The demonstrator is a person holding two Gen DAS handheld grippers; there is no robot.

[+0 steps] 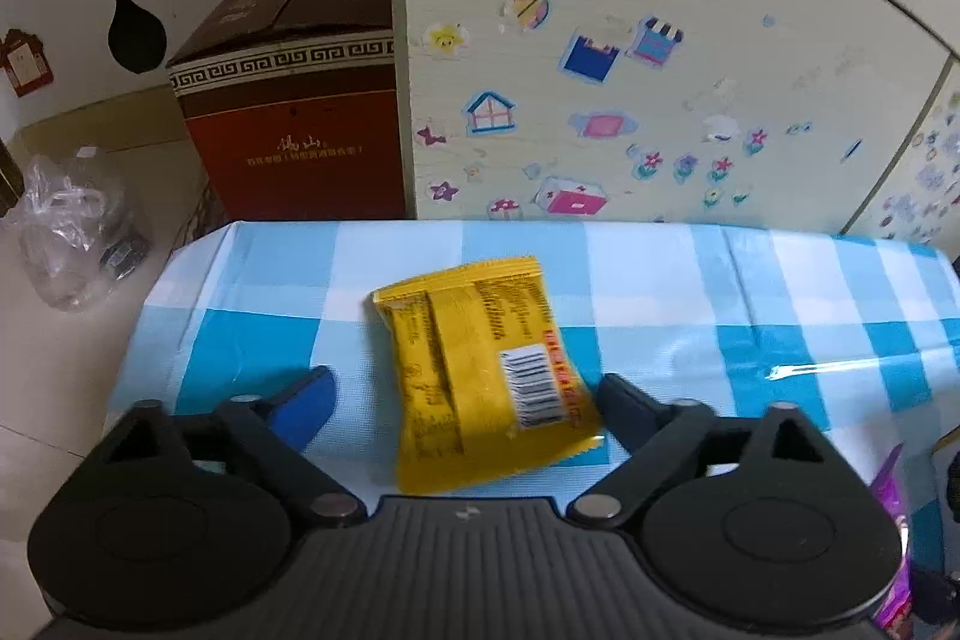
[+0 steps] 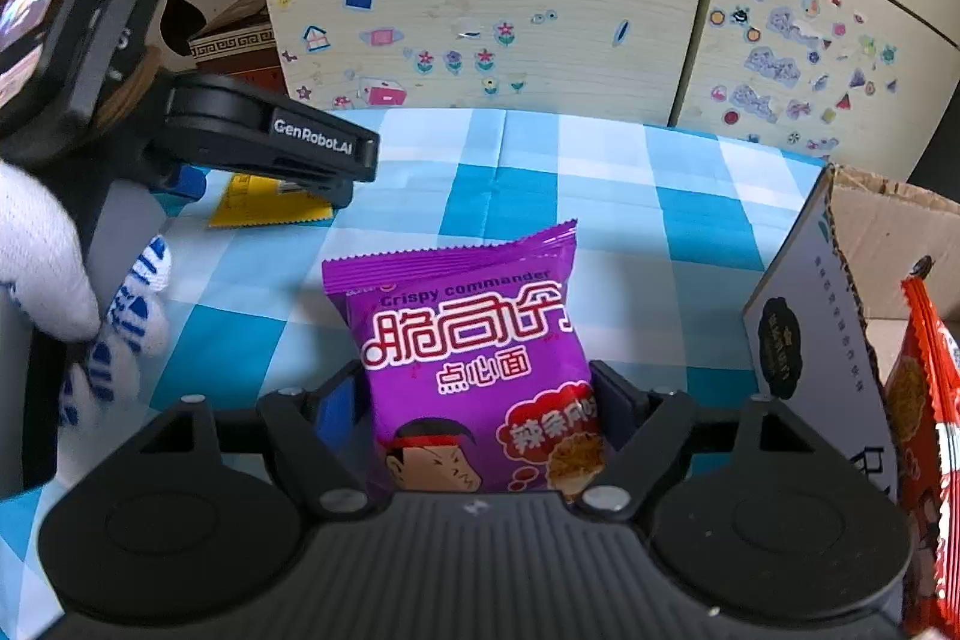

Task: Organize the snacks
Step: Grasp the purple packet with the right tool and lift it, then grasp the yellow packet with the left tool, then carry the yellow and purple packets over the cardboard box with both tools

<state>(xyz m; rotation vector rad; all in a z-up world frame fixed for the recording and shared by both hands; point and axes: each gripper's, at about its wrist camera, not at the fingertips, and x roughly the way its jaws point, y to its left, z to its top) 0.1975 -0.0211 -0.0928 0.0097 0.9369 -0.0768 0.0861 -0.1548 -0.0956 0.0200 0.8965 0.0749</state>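
Left gripper [image 1: 465, 400] stands with jaws apart over a crinkled yellow packet [image 1: 486, 376] lying flat on the glossy blue-and-white checked tablecloth [image 1: 750, 292]; the blue left pad is clear of the foil, while contact at the dark right finger cannot be told. Right gripper [image 2: 477, 400] has its jaws closed against both sides of a puffy purple packet [image 2: 474, 346], its lower edge hidden behind the gripper body. An orange packet [image 2: 924, 436] sits in a cardboard box [image 2: 810, 340], both cut off at the frame edge; a knitted white glove [image 2: 90, 304] shows partly.

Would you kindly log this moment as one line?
left gripper: open over yellow snack packet | right gripper: around purple snack packet
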